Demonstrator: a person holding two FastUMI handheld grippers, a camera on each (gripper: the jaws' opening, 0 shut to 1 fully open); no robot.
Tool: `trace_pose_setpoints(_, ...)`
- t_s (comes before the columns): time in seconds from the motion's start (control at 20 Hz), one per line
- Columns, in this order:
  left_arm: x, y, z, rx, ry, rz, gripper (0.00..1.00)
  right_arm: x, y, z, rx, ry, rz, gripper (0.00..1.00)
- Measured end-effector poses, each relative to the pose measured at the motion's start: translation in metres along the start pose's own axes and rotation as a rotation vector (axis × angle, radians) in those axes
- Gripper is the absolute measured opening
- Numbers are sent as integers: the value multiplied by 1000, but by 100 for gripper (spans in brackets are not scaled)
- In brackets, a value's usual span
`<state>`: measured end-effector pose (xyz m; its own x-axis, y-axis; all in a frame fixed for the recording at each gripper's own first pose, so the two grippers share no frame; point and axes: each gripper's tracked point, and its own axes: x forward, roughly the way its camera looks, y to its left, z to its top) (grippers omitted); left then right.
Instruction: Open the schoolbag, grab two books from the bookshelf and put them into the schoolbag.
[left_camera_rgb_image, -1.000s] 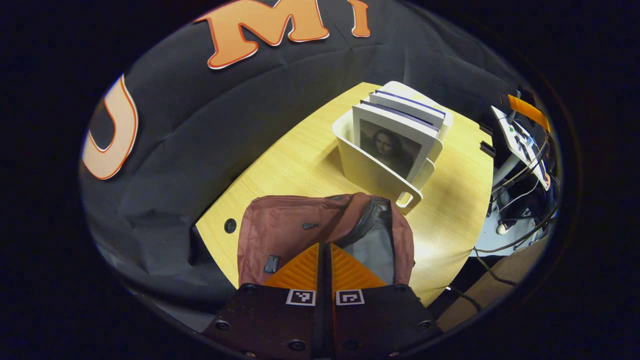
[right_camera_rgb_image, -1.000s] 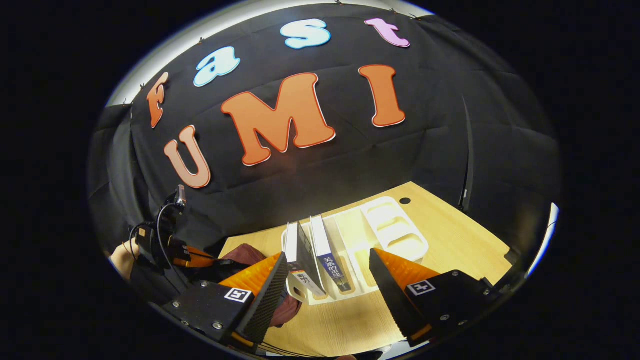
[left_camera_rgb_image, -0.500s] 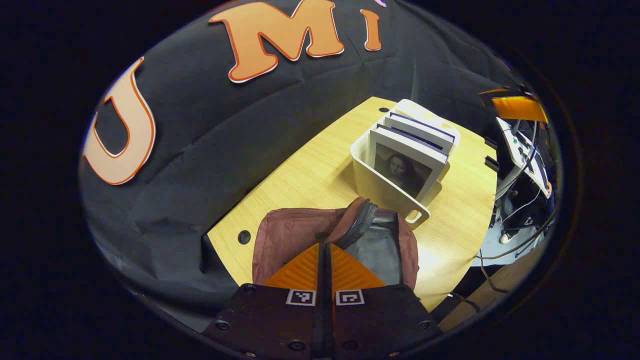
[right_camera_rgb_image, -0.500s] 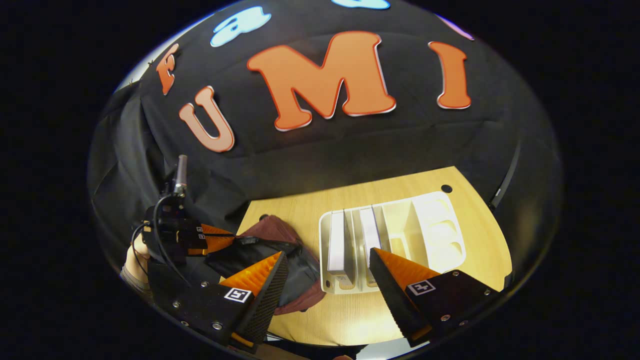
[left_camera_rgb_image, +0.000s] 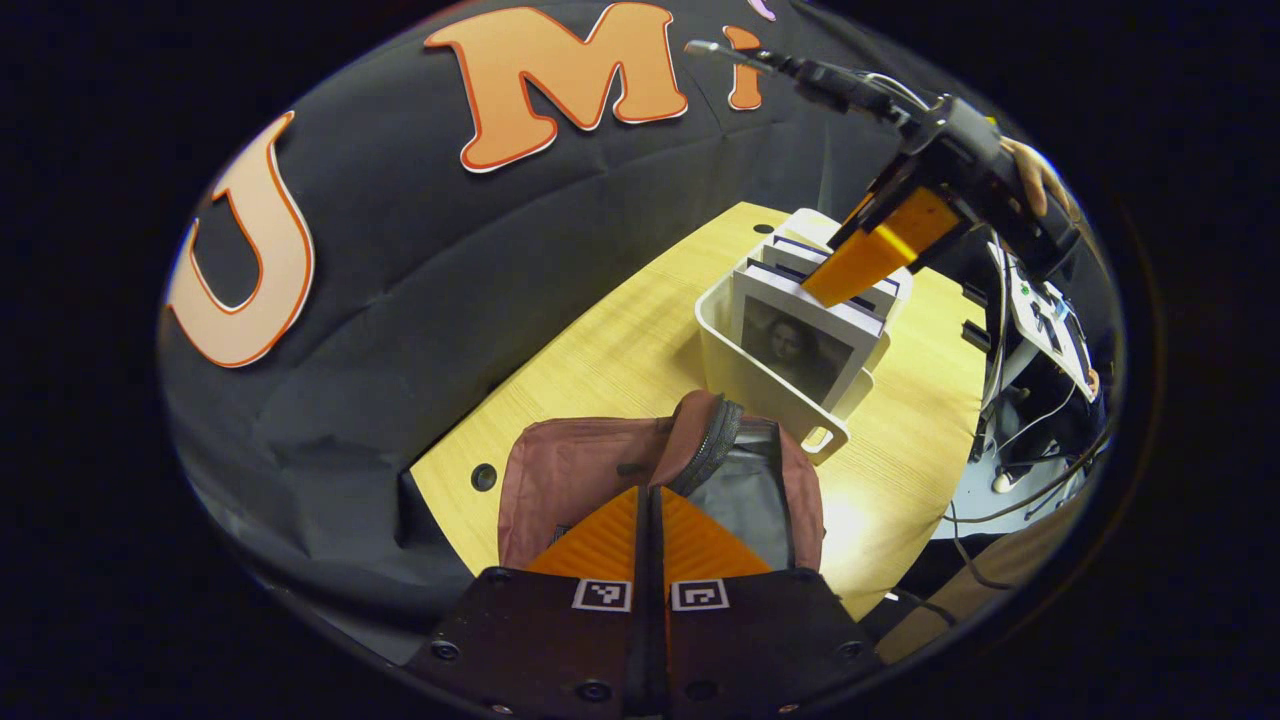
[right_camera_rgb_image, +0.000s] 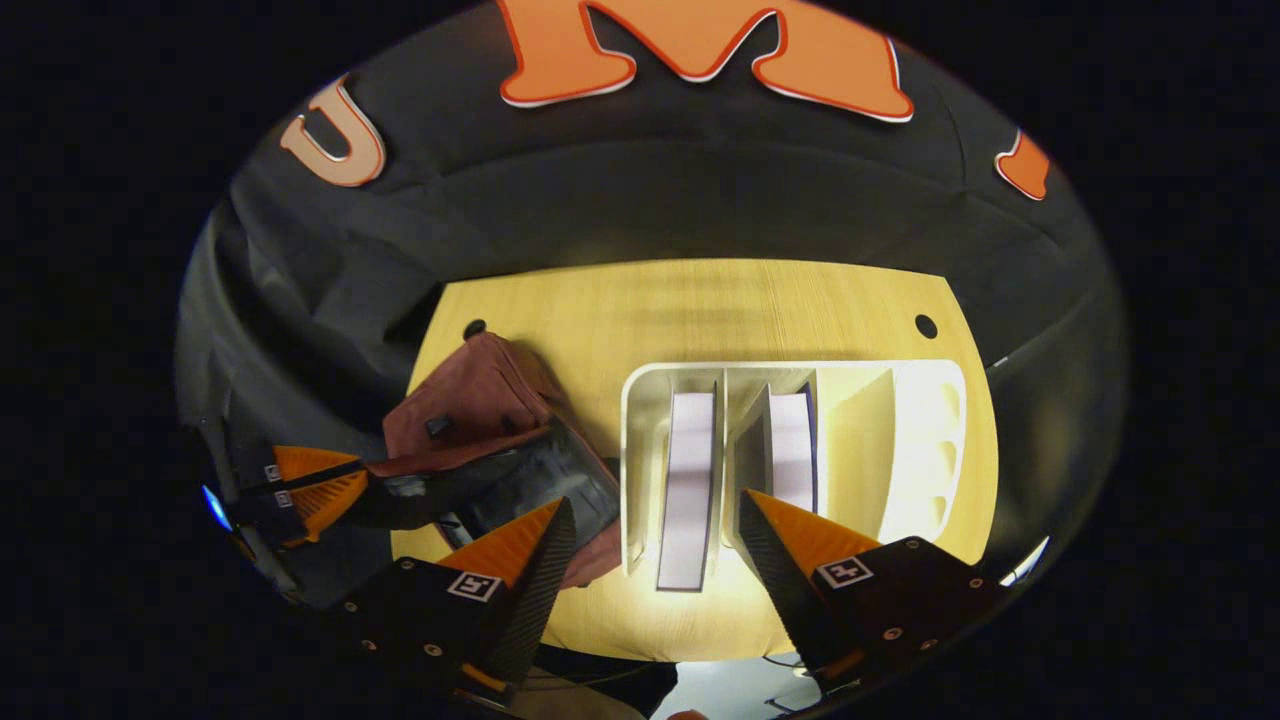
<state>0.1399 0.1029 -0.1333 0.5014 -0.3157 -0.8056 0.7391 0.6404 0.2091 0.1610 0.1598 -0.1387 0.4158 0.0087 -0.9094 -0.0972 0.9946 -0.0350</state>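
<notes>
The maroon schoolbag (left_camera_rgb_image: 580, 470) lies on the wooden table (left_camera_rgb_image: 620, 340) with its zip open and its grey lining (left_camera_rgb_image: 750, 500) showing. My left gripper (left_camera_rgb_image: 650, 500) is shut on the bag's raised flap edge, and the right gripper view shows it as the left gripper (right_camera_rgb_image: 310, 478) beside the schoolbag (right_camera_rgb_image: 470, 400). The white bookshelf (right_camera_rgb_image: 920, 440) holds two upright books. My right gripper (right_camera_rgb_image: 652, 505) hangs open above it, looking straight down, its fingers either side of the left book (right_camera_rgb_image: 688, 480). The other book (right_camera_rgb_image: 793, 450) stands one slot to the right. The right gripper (left_camera_rgb_image: 850, 265) hovers over the portrait-cover book (left_camera_rgb_image: 800, 345).
The bookshelf (left_camera_rgb_image: 740, 375) stands just beyond the bag, close to it. Its right-hand compartments (right_camera_rgb_image: 860, 440) hold nothing. Cables and a stand (left_camera_rgb_image: 1040, 310) sit off the table's right side. The table has cable holes (right_camera_rgb_image: 925, 326) near its far corners.
My right gripper has moved forward over the bookshelf and tipped to look straight down on the books, staying open. The left gripper has kept its hold on the bag, almost still.
</notes>
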Motion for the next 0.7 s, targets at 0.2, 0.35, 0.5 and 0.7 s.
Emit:
trace_pose_setpoints(0.2,0,1,-3,-6,-4,-2,1,33,-1,-4,-14,79,-40,98)
trace_pose_setpoints(0.35,0,0,-5,-14,-6,-8,1,50,-6,-4,-8,113,-73,100)
trace_pose_setpoints(0.5,0,2,-9,-25,-2,-7,1,62,-8,-4,18,145,-80,97)
trace_pose_setpoints(0.7,0,0,-12,-29,5,-11,1,69,-12,-10,48,161,-89,57)
